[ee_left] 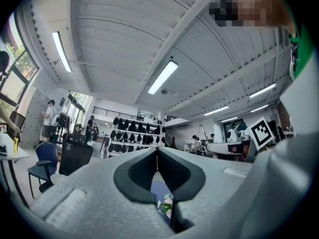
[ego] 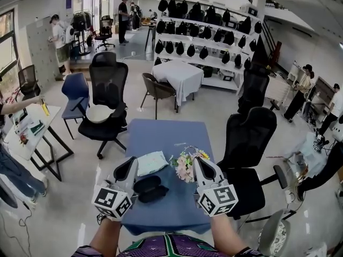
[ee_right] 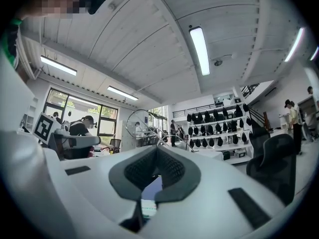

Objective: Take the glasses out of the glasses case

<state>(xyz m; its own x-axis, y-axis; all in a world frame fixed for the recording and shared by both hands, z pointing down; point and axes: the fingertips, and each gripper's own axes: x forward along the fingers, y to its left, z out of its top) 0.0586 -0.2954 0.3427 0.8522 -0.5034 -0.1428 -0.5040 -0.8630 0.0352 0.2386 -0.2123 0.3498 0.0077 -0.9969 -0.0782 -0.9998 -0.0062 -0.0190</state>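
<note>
The left tool [ego: 130,166] and right tool [ego: 200,165], each with jaws pressed together and empty, flank the black glasses case [ego: 148,187] on the blue table [ego: 161,135].

Blue table [ego: 161,135], black chairs [ego: 107,98], shelving [ego: 206,42], ceiling lights [ee_left: 163,77].

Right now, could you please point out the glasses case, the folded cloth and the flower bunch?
glasses case [ego: 146,184], head view, middle of its black top.
folded cloth [ego: 152,163], head view, centre of the pale fabric.
flower bunch [ego: 185,168], head view, the pink blossoms.
</note>
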